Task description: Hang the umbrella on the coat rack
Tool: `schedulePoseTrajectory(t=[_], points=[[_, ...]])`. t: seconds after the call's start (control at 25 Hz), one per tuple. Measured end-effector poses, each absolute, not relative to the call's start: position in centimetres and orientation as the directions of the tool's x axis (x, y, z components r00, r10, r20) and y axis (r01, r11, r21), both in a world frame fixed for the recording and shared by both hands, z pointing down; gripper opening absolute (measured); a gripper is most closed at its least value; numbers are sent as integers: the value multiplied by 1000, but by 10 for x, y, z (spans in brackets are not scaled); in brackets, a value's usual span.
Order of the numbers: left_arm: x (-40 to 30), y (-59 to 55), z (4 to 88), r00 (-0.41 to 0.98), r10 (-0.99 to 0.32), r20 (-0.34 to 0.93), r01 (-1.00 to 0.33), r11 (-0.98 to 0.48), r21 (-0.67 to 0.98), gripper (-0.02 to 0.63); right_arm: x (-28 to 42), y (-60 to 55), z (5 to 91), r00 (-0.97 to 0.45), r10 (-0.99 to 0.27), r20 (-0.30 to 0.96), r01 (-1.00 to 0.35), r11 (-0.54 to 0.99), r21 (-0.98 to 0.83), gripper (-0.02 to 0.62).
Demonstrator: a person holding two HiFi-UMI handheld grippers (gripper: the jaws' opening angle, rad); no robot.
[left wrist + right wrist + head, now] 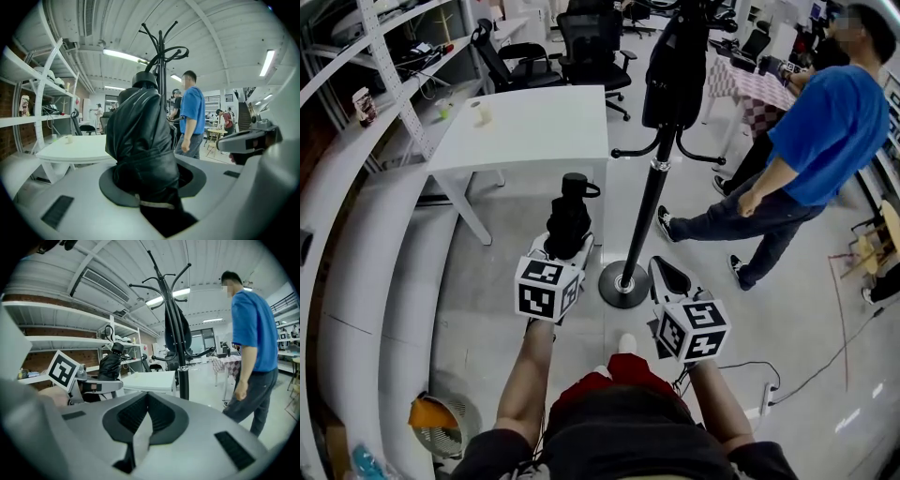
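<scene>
Though apart, person [825, 141] beside coat rack [651, 202]

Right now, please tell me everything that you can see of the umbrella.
The umbrella is a compact folding one, closed, and its glossy black fabric is bunched and wrinkled. It stands roughly upright between the jaws of the left hand-held gripper, which is shut on its lower part. A thin pale band crosses it low down, and its top ends in a round cap with a small loop. It is not hung yet: the coat rack stands apart from it.
</scene>
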State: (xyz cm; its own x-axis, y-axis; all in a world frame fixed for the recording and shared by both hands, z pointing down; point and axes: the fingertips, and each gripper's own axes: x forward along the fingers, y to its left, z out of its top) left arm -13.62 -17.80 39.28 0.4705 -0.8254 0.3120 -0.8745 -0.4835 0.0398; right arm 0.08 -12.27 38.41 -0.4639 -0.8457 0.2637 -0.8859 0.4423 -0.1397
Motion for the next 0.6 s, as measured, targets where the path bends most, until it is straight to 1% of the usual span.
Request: schedulePoseTrajectory(t=[0.6], points=[[-118, -253, 412, 454, -815, 359, -881, -471, 44, 160, 10, -211, 380, -476, -844, 248, -880, 457, -134, 18]])
